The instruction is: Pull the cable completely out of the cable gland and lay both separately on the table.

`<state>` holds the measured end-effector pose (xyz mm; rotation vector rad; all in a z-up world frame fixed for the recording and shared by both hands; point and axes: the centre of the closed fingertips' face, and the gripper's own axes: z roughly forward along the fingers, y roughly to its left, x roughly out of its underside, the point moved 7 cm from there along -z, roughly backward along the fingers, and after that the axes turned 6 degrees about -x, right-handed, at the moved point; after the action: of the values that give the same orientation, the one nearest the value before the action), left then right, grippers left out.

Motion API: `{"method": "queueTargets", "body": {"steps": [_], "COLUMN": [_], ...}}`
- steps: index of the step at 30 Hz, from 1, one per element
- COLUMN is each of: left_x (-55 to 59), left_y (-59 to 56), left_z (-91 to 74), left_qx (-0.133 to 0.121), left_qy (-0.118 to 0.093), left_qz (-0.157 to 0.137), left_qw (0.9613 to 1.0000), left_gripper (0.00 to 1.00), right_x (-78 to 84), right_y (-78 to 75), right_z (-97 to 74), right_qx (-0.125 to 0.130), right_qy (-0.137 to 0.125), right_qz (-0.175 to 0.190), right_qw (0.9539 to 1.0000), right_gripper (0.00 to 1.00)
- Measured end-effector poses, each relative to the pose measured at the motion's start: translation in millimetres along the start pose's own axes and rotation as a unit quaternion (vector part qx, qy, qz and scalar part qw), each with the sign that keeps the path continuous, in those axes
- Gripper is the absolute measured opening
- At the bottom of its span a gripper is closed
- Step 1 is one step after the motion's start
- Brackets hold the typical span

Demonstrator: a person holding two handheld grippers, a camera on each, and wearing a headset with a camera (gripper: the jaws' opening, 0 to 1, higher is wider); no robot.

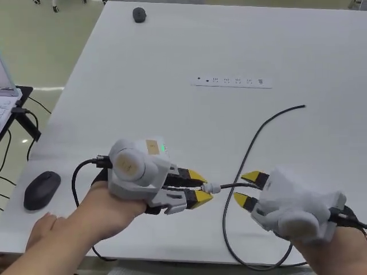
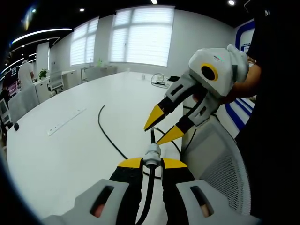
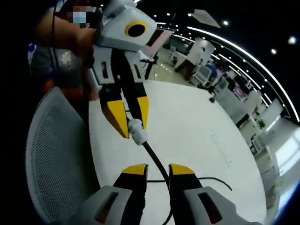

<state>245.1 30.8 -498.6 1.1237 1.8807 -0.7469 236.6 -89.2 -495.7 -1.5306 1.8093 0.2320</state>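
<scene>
My left gripper [image 1: 202, 187] is shut on the white cable gland [image 1: 210, 187] just above the table's front edge. A black cable [image 1: 252, 146] leaves the gland to the right and passes between the open jaws of my right gripper [image 1: 245, 189], which do not pinch it. From there it loops along the front edge and runs up the table to its free end. In the left gripper view the gland [image 2: 152, 153] sits between my own yellow tips [image 2: 152, 163], with the right gripper [image 2: 161, 127] facing it. In the right gripper view the cable [image 3: 154, 157] runs from the gland [image 3: 137, 130] into my own jaws [image 3: 158, 169].
A white power strip [image 1: 232, 82] lies at mid-table. A dark mouse [image 1: 42, 189] sits at the left front, and a second dark mouse [image 1: 139, 14] at the far edge. A laptop [image 1: 6, 97] stands off the left side. A grey mesh chair [image 2: 211, 159] is beside the table.
</scene>
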Motion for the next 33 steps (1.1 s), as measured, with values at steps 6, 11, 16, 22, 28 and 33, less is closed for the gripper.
{"method": "queueTargets", "body": {"steps": [6,11,16,22,28,33], "left_x": [-1.1,-1.5,-2.5,-3.3,-6.1,-6.7], "left_y": [0.2,-0.3,-0.5,0.9,2.5,4.4], "left_z": [1.0,1.5,1.9,2.4,3.2,2.9], "left_qx": [0.002,0.003,0.004,0.003,0.001,-0.002], "left_qy": [0.001,0.004,0.003,0.003,-0.001,-0.002], "left_qz": [0.003,0.009,0.013,0.016,0.016,0.013], "left_qw": [1.0000,0.9999,0.9999,0.9999,0.9999,0.9999], "left_gripper": [0.15,0.15,0.15,0.15,0.15,0.15], "right_x": [-8.9,-7.5,-4.7,3.2,9.5,19.3], "right_y": [1.6,-0.1,-0.5,-5.9,-11.9,-17.1], "right_z": [6.1,7.3,6.7,5.7,5.8,6.4], "right_qx": [-0.003,-0.008,-0.008,-0.006,-0.001,0.002], "right_qy": [0.004,0.003,-0.001,0.003,0.002,0.006], "right_qz": [-0.035,-0.032,-0.019,0.015,0.056,0.094], "right_qw": [0.9994,0.9995,0.9998,0.9999,0.9984,0.9956], "right_gripper": [0.08,0.03,0.02,0.01,0.01,0.00]}}
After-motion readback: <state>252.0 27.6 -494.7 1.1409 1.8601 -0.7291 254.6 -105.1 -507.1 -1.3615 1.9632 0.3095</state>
